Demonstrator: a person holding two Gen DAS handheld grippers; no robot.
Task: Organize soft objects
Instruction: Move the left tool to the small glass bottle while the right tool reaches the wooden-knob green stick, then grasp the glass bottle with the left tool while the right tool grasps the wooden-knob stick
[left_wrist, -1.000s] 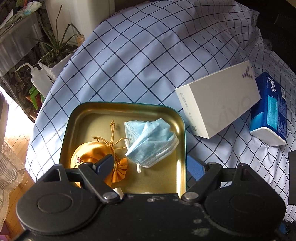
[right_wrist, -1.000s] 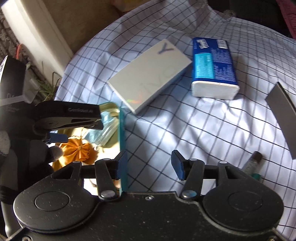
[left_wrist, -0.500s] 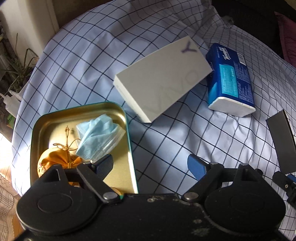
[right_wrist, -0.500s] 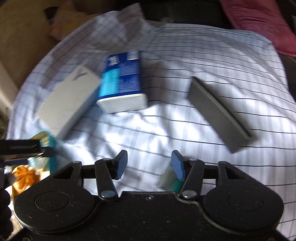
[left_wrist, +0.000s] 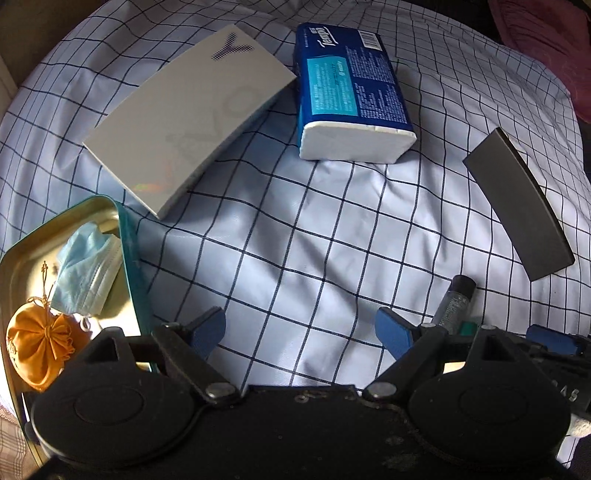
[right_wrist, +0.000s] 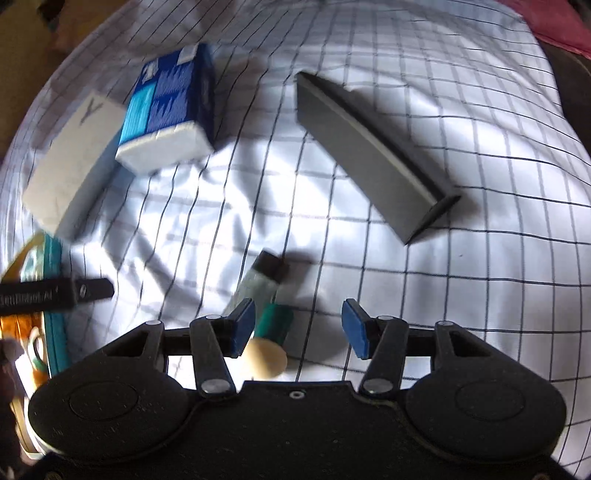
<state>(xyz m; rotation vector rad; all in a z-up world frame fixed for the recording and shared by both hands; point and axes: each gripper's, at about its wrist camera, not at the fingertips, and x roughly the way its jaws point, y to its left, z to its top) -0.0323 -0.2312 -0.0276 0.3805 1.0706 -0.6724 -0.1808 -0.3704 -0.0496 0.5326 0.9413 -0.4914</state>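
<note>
Checked cloth (left_wrist: 325, 236) covers the whole surface, and a gold-lined tin (left_wrist: 127, 236) at nine o'clock in the left view already holds a blue mask (left_wrist: 86, 266) and an orange pouch (left_wrist: 40, 347). Both soft things lie inside the tin, the pouch at its near end, the mask just beyond it.

Left gripper (left_wrist: 301, 328) hangs over bare cloth with its jaws spread wide and nothing between them. Right gripper (right_wrist: 299, 326) is likewise spread and empty. It hovers low over a small tube (right_wrist: 260, 284) with a dark cap, and beside that a green-collared thing with a cream knob (right_wrist: 271, 341) lies just inside its left finger, not pinched.

At twelve o'clock in the left view sits a tissue pack (left_wrist: 351, 92), blue wrap with a white end, touching or very nearly touching a white box (left_wrist: 188, 110) at eleven. A grey slab (left_wrist: 517, 203) lies well apart at two o'clock.

My reading: two soft items are sorted, and the tissue pack looks like the remaining soft one. The hard box, slab and tube probably stay out. It is unclear whether the right gripper means to take the tube or is only passing over it.

Next would be a reach to twelve o'clock, jaws across the pack's narrow width, then a gentle squeeze, since the pack will give. The tin has little room left, so placement may need care.
</note>
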